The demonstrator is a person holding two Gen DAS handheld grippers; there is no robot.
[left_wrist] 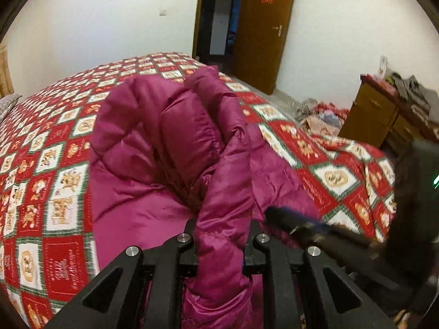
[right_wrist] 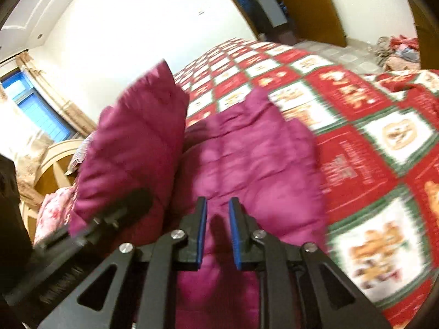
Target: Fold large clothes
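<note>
I have one magenta padded jacket (left_wrist: pixel 153 142) in front of me, lying crumpled on one bed (left_wrist: pixel 49 148) that is covered by a single red, white and green checked quilt (right_wrist: pixel 378 137). My left hand-held gripper (left_wrist: pixel 219 235) is clamped on a thick fold of the jacket's edge; the fabric bulges up between its two fingers and hides the pads. That fold is lifted off the bed, and the rest of the jacket trails away from it in a puffy heap across the quilt.

My right hand-held gripper (right_wrist: pixel 218 233) hangs just above the jacket with its two blue pads (right_wrist: pixel 234 235) a narrow gap apart. Nothing sits between them; I only see jacket fabric lower down through the gap. In the right wrist view the left gripper shows at the lower left, under a raised flap of the jacket.

Beyond the bed I count one brown door (left_wrist: pixel 263 27) standing open, one wooden cabinet (left_wrist: pixel 378 115) with clutter on top, and one blue-framed window (right_wrist: pixel 35 107). A pile of clothes lies on the floor by the cabinet.
</note>
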